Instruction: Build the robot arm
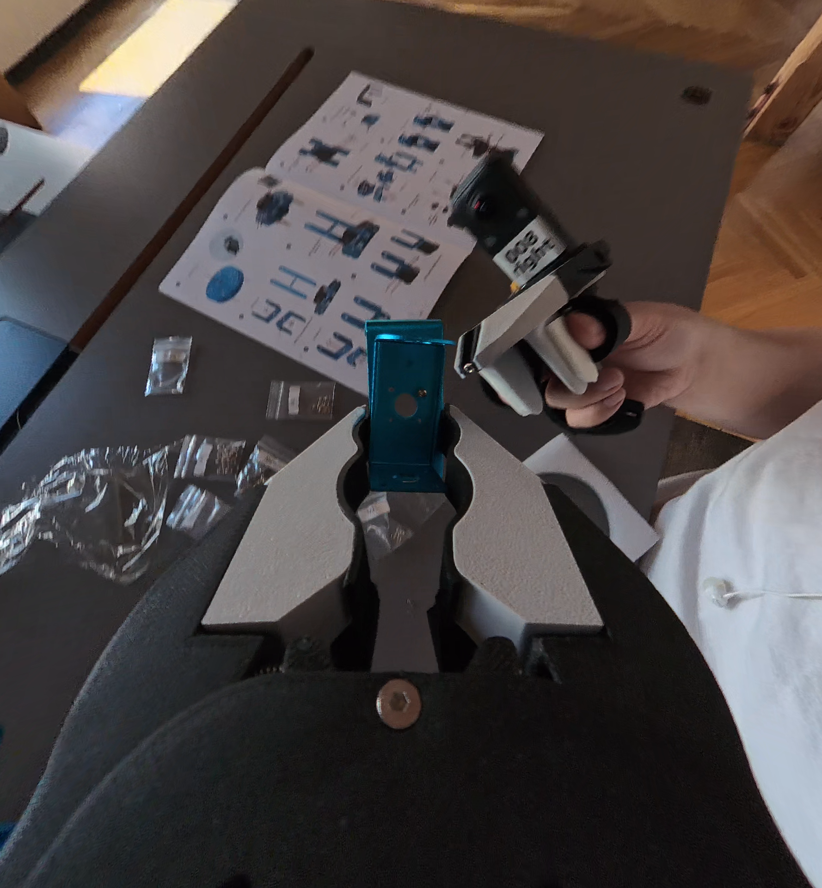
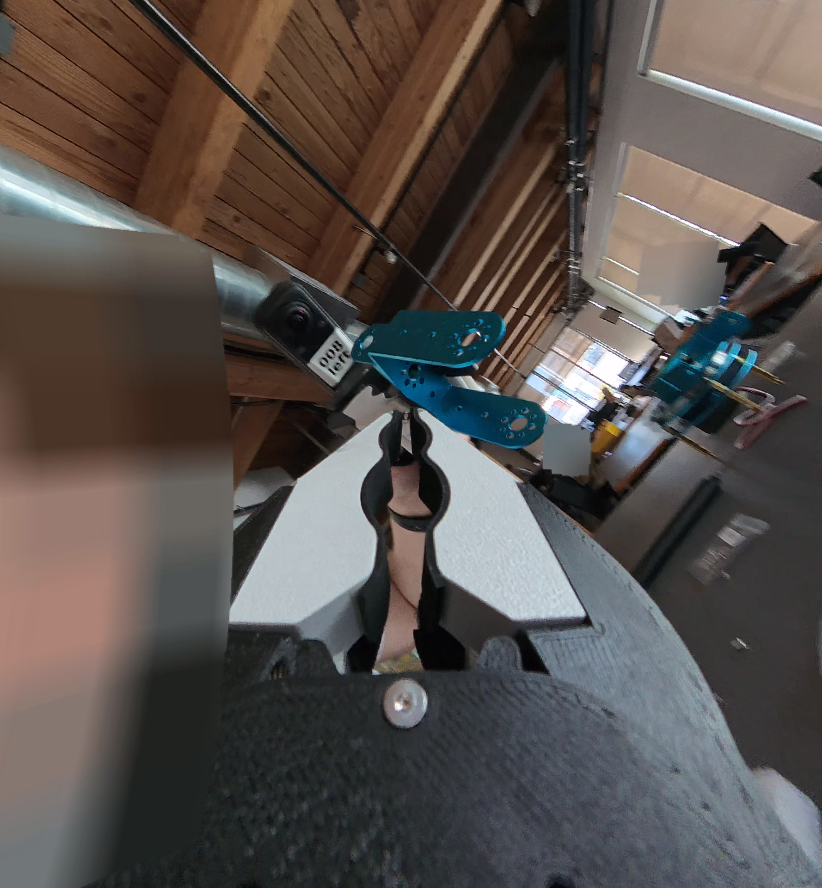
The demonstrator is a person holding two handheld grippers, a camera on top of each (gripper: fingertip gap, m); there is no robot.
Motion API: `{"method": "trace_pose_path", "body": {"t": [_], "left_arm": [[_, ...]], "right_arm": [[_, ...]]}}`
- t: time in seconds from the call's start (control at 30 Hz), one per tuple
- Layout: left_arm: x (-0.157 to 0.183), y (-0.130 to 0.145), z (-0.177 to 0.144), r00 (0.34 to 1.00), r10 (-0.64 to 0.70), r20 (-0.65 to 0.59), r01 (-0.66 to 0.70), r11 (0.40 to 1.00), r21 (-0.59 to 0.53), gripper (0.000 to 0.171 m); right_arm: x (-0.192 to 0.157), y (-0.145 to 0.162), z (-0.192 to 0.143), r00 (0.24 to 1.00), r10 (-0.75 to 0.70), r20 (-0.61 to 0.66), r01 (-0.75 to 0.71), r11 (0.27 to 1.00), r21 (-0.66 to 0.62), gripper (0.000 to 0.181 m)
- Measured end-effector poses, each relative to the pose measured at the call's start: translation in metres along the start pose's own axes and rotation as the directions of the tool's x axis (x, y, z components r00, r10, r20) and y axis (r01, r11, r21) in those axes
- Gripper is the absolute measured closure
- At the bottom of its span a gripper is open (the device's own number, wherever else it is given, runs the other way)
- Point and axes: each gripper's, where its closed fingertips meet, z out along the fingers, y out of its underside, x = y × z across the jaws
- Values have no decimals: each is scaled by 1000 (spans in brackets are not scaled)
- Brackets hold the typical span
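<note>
A large mosaic patch covers the left of the right wrist view, and the far side of the blue metal bracket [image 1: 405, 423] is hidden in the left wrist view, where its lower end sits between the grey fingers. The left gripper [image 1: 406, 418] is clenched on that bracket, holding it upright above the dark tabletop [image 1: 591, 120]. The right gripper [image 2: 406, 418] has its fingers drawn almost together; a small screw seems to sit at their tips, touching the bracket's edge, but whether it is pinched cannot be told. The person's right hand [image 1: 639, 365] grips the handle, tilted in from the side. Below lie an open instruction booklet [image 1: 351, 216], small clear parts bags [image 1: 169, 365] and crumpled plastic wrap [image 1: 63, 504], with bare table beyond the booklet. A blue assembly [image 2: 707, 375] stands well apart, blurred.
</note>
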Motion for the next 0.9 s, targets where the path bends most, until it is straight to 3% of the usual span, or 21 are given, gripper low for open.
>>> {"method": "trace_pose_path", "body": {"t": [0.2,0.4,0.53,0.67,0.83,0.9], "left_arm": [[-4,61,20,997,-48,55,58,979,-196,145],[-1,104,41,998,2,60,19,936,-353,145],[8,118,49,1000,20,10,-14,904,-428,145],[20,116,62,998,49,-51,-66,886,-460,145],[33,101,77,991,95,-95,-129,873,-470,145],[37,95,82,988,114,-102,-149,872,-466,145]], "right_arm": [[34,21,-33,950,-183,-251,149,978,-149,180],[64,49,-80,809,-407,-424,207,872,-443,180],[79,56,-122,608,-646,-462,233,701,-674,180],[93,62,-172,398,-827,-398,77,462,-883,179],[89,65,-206,319,-915,-246,-125,217,-968,179],[88,66,-206,321,-924,-208,-141,171,-975,179]]}}
